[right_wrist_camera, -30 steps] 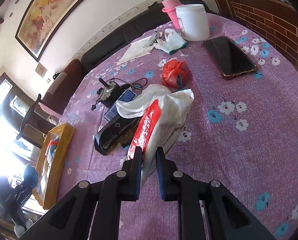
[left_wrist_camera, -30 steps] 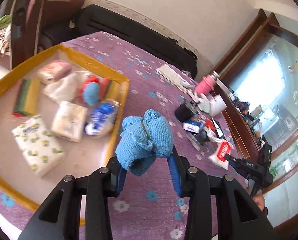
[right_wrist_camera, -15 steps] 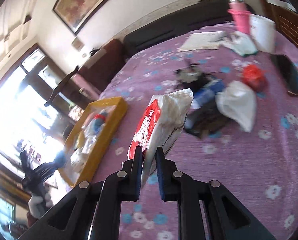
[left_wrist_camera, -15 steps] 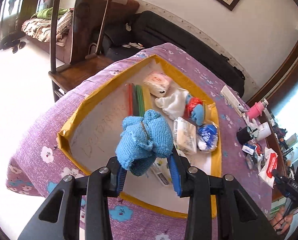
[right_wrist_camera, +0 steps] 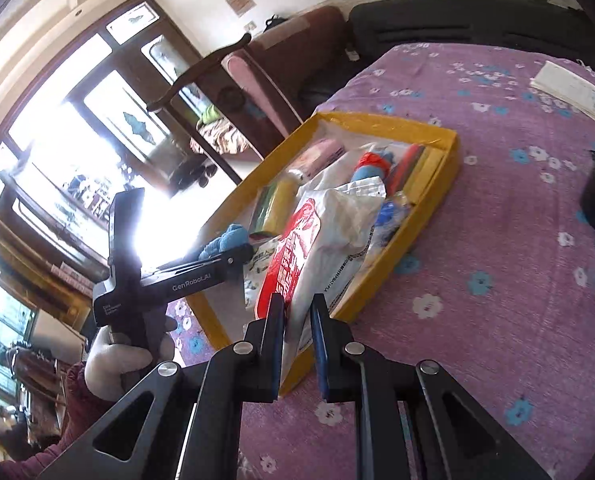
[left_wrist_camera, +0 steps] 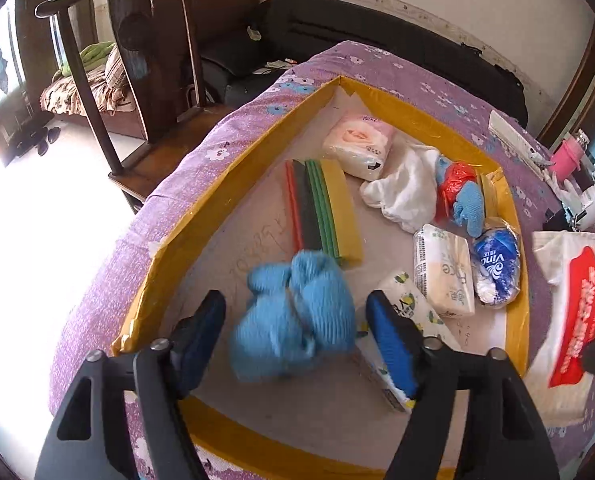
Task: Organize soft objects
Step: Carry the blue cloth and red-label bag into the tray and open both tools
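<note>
Two grippers over the yellow tray (left_wrist_camera: 437, 118) at the table's (right_wrist_camera: 517, 208) edge. Left gripper (left_wrist_camera: 297, 320): jaws have just been opening, now spread wide; blue knit cloth (left_wrist_camera: 297, 316), motion-blurred, sits between them clear of both pads, over the tray's near end beside the striped sponge stack (left_wrist_camera: 321, 212). Right gripper (right_wrist_camera: 298, 344): clenched on a white-and-red plastic packet (right_wrist_camera: 321, 240), held above the tray's near rim. Tissue packs (left_wrist_camera: 443, 270) line the tray's right side.
</note>
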Demonstrator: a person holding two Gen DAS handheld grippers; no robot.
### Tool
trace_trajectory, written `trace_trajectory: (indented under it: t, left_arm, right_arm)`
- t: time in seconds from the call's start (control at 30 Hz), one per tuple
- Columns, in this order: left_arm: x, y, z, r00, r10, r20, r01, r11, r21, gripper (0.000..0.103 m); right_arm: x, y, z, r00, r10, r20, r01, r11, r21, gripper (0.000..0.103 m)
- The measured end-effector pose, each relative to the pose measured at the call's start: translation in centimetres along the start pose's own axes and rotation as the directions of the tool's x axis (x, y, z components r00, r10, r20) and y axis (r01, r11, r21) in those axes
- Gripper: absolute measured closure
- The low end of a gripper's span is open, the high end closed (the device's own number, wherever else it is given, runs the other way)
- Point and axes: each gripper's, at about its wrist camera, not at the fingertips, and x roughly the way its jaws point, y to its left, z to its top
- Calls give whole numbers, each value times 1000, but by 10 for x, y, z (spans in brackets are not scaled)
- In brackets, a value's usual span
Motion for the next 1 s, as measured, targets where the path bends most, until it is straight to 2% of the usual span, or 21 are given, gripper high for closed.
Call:
trace_trajectory:
  t: [0.17, 0.23, 0.4, 0.53, 0.63, 0.67, 0.73, 0.77, 0.8, 0.83, 0.87, 0.93, 1.0]
  left_arm:
    - [1, -4, -7, 1000, 22, 23, -23, 999, 32, 6]
    - [1, -6, -10, 999, 28, 34, -30, 999, 42, 3]
    - [-4, -9, -15, 1000, 12, 16, -13, 999, 40, 3]
    - [-8, -21, -25, 1000, -24, 0, 24, 997, 67, 3]
    - [-14, -34, -35, 999, -50, 9, 48, 993, 112, 3]
    - [-16, -37, -37, 999, -38, 21, 35, 992, 118, 3]
    - [-22, -33, -38, 997, -68, 39, 64, 993, 94, 4]
    - [-27, -28, -37, 993, -107, 49, 104, 992, 70, 4]
    - [-34, -23, -37, 988, -144, 63, 142, 989, 44, 4]
    - [-41, -18, -36, 984, -161, 79, 161, 987, 17, 4]
    - [-48, -13, -37, 982, -166, 96, 167, 986, -3, 4]
    - [-61, -3, -39, 975, -172, 138, 178, 983, -33, 4]
    - [-72, 4, -41, 970, -172, 174, 184, 981, -55, 4]
  right_arm:
    - [57, 2, 7, 990, -76, -120, 74, 997, -21, 88]
    - [65, -3, 9, 988, -81, -131, 81, 997, -6, 87]
    - [71, 7, 13, 973, -168, -159, 161, 985, -57, 87]
    - [69, 7, 10, 970, -149, -191, 146, 989, -30, 86]
    - [72, 10, 8, 968, -92, -234, 89, 996, -21, 86]
    - [77, 11, 5, 961, -63, -270, 57, 998, -29, 84]
    - [78, 16, 3, 958, -79, -276, 58, 995, -83, 82]
    - [75, 17, 4, 958, -69, -278, 46, 995, -88, 78]
    - [69, 15, 7, 962, -46, -269, 28, 997, -73, 67]
    - [61, 11, 10, 970, -28, -243, 16, 998, -55, 59]
    - [51, 7, 15, 978, -23, -205, 15, 999, -39, 47]
    - [36, -3, 24, 990, -42, -134, 41, 999, -8, 44]
    - [34, -13, 35, 994, -29, -108, 33, 999, 42, 43]
